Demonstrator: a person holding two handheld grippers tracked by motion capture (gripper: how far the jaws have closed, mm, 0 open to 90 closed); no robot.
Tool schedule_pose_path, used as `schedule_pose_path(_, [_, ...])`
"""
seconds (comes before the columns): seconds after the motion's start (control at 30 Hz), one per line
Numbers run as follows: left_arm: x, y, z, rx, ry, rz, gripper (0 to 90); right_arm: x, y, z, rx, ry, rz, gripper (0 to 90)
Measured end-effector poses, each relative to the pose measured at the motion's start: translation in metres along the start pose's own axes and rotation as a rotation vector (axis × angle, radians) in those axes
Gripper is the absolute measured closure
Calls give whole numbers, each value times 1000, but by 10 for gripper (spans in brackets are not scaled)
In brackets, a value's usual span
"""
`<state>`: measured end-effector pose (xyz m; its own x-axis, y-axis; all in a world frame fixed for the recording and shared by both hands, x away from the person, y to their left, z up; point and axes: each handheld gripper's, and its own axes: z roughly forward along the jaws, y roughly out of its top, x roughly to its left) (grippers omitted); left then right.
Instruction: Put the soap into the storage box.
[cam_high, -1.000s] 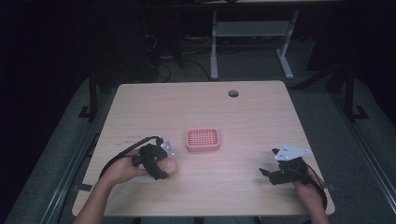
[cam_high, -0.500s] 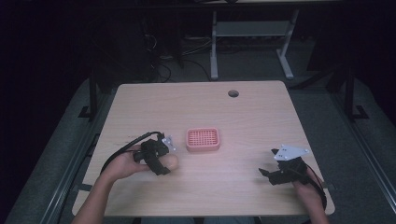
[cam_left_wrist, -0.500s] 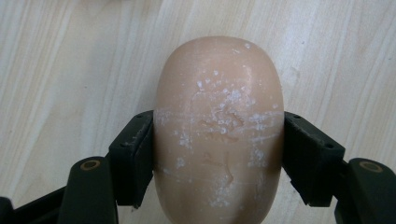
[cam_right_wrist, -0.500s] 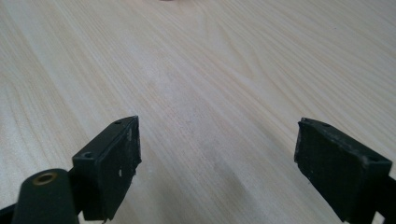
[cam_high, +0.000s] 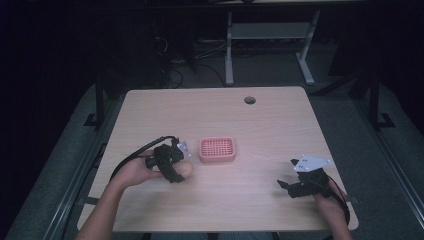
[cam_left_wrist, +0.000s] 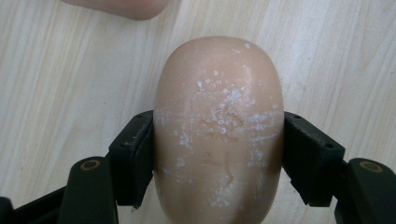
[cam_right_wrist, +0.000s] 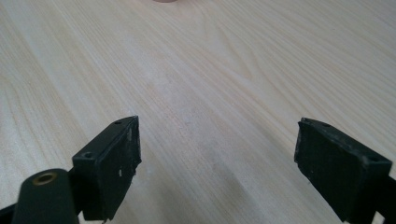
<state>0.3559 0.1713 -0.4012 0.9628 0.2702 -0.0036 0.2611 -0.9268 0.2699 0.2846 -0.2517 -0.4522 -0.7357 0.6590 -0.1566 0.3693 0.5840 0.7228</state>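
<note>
One wooden table (cam_high: 270, 120) stands in a dark room. One pink soap dish (cam_high: 217, 149) sits at its middle. The left gripper (cam_high: 176, 169), toward the near left corner, clamps one tan soap bar (cam_left_wrist: 218, 130) on both sides. The right gripper (cam_high: 289, 187), near the near right corner, has its jaws wide apart and empty.

Light wooden table (cam_high: 280, 125): standing over dark flooring, round cable hole (cam_high: 250, 100) sitting near its far edge. Pink perforated tray (cam_high: 217, 149): lying near the tabletop's centre. Left gripper (cam_high: 176, 167): being held toward the left edge, just beside the tray, its jaws sitting around a tan rounded object (cam_high: 186, 169). Right gripper (cam_high: 289, 187): resting near the near right corner, jaws standing apart, grey plate on top. White desk frame (cam_high: 270, 35): standing beyond the far edge.
</note>
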Motion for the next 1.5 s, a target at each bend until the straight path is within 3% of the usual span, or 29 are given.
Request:
schedule_pose_path(0.43, [6, 8, -3, 2, 2, 2, 320, 1, 1, 1, 5, 3, 12, 140])
schedule_pose_path(1.5, [28, 44, -15, 5, 8, 36, 321, 1, 2, 1, -5, 11, 7, 140])
